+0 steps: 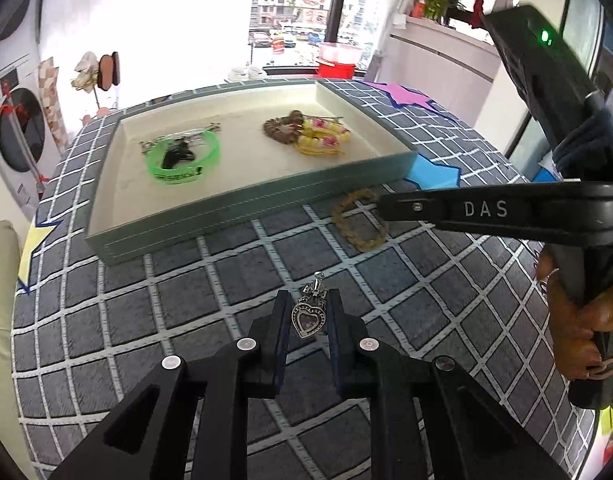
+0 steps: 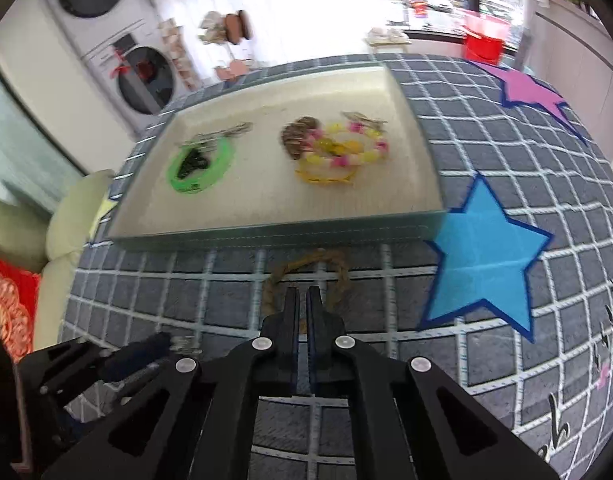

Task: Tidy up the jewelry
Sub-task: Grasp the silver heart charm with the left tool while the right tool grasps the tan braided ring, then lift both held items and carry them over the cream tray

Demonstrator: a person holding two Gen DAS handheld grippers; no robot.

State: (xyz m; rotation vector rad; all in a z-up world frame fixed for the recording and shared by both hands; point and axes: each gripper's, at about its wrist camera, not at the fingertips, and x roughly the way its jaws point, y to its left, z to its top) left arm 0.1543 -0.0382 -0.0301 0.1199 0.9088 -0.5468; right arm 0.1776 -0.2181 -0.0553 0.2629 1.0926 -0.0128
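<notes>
My left gripper (image 1: 308, 296) is shut on a silver heart pendant (image 1: 306, 318), held just above the checked cloth in front of the tray. The grey tray (image 1: 242, 204) has a cream floor. It holds a green band (image 1: 210, 154) over a black piece on the left, and a brown bracelet (image 1: 280, 128) with yellow-pink beaded ones (image 1: 326, 138) on the right. A braided tan bracelet (image 2: 306, 258) lies on the cloth close to the tray's front wall (image 2: 266, 234). My right gripper (image 2: 303, 292) is shut on its near side; a bit of braid shows between the jaws.
The table carries a grey grid cloth with a blue star (image 2: 482, 256), a purple star (image 2: 526, 88) and a yellow star (image 1: 34, 240). A pale cushion (image 2: 78, 208) is at the left edge. A red bucket (image 1: 336, 60) and stacked washers (image 2: 142, 76) stand beyond the table.
</notes>
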